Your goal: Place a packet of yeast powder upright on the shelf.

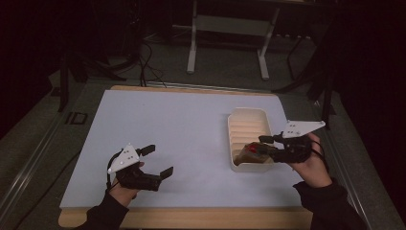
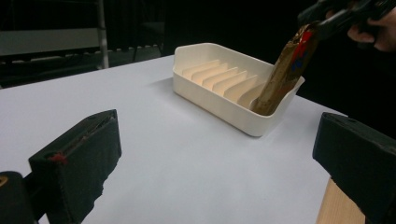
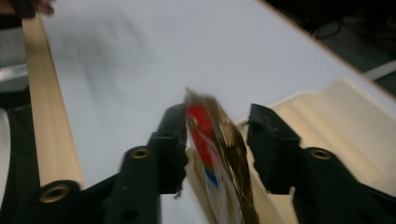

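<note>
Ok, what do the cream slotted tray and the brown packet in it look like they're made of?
The cream slotted tray looks like moulded plastic: smooth, matte, with one-piece ribs and rounded corners. The brown packet with red print seems to be thin glossy foil or plastic film, judging by its glints and creases; which one is unclear.

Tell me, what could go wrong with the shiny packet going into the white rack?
The packet stands tilted in the end slot of the rack, lower end inside. In the right gripper view the right gripper has its jaws apart around it, so it might flop over or slide out across the wall. The rack sits near the table's edge, so a bump could nudge it towards that edge.
</note>
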Demonstrator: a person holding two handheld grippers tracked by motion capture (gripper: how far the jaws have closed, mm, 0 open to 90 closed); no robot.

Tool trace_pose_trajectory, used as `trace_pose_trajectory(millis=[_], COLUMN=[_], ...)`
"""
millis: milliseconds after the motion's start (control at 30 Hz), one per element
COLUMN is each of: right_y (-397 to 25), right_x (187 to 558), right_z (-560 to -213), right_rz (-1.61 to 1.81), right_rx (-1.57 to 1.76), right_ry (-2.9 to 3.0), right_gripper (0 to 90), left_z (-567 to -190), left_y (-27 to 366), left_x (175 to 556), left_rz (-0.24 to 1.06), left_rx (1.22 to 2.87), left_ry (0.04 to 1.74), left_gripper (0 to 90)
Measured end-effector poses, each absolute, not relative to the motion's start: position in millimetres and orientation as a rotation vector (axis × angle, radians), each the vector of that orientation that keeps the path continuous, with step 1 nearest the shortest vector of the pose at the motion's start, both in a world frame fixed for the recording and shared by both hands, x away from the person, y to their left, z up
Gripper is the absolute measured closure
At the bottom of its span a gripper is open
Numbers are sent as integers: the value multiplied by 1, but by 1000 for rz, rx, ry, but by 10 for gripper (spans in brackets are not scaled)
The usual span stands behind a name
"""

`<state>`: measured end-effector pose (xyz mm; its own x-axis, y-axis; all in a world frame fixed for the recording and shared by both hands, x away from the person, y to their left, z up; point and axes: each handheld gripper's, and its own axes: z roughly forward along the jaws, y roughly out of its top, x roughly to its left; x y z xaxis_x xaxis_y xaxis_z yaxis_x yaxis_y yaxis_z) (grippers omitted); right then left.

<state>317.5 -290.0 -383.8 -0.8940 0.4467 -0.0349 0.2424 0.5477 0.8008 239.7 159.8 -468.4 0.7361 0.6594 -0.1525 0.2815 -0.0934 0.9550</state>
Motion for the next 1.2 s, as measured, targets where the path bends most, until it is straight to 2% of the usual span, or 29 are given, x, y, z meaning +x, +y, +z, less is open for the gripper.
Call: trace_pose_trajectory(millis=[33,267,533,767,900,1200], right_y=[-289,-279,-255,-243,-241,-228], right_x=[316,308,285,272,268,247], right_z=[-381,-370,-361,-363,-367,-405], right_rz=[1273,1346,1427,1515,1580,1550], right_rx=[582,595,565,590,623,632], right_ry=[2538,2434,2324,2311,2305,2322], right_gripper=[505,425,225,121,100,103], left_z=[-468,-471,-467,-465,-466,-469], left_y=[160,160,163,166,168,171], left_x=[239,239,235,230,228,225], left_rz=[379,369,374,381,380,380], left_rx=[1682,1675,1678,1677,1682,1691], left_ry=[756,764,753,745,748,751], left_gripper=[18,19,18,18,18,18])
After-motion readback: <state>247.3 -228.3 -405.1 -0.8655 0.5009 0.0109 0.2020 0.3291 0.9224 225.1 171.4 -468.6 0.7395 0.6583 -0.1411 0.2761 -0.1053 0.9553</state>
